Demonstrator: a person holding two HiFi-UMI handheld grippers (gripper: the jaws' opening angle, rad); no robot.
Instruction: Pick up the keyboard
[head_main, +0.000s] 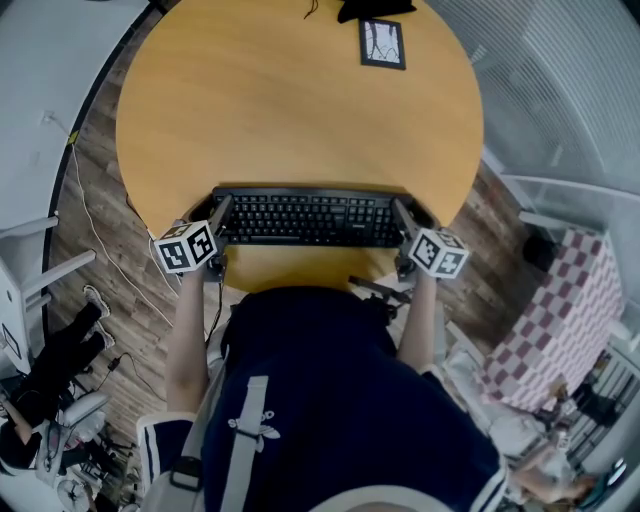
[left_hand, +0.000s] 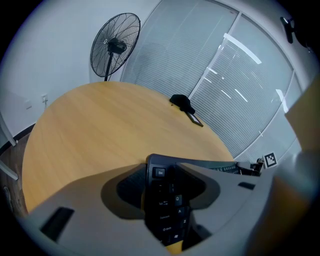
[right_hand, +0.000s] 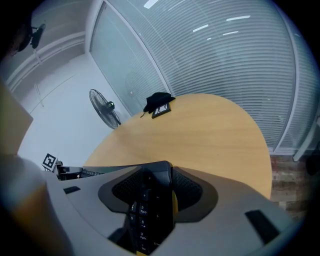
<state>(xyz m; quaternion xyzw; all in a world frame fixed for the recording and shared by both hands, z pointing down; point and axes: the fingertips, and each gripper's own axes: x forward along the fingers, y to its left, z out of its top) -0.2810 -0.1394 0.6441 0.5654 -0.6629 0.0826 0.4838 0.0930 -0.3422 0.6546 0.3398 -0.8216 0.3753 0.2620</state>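
Note:
A black keyboard lies across the near edge of a round wooden table. My left gripper is shut on the keyboard's left end, whose Esc-key corner is pinched between the grey jaws. My right gripper is shut on the right end, where the number-pad edge sits between its jaws. Both marker cubes hang just off the table's front edge. Whether the keyboard is off the tabletop I cannot tell.
A small framed picture and a black object lie at the table's far side. A standing fan is beyond the table by a window with blinds. A checked cloth is to my right, with cables on the wood floor at left.

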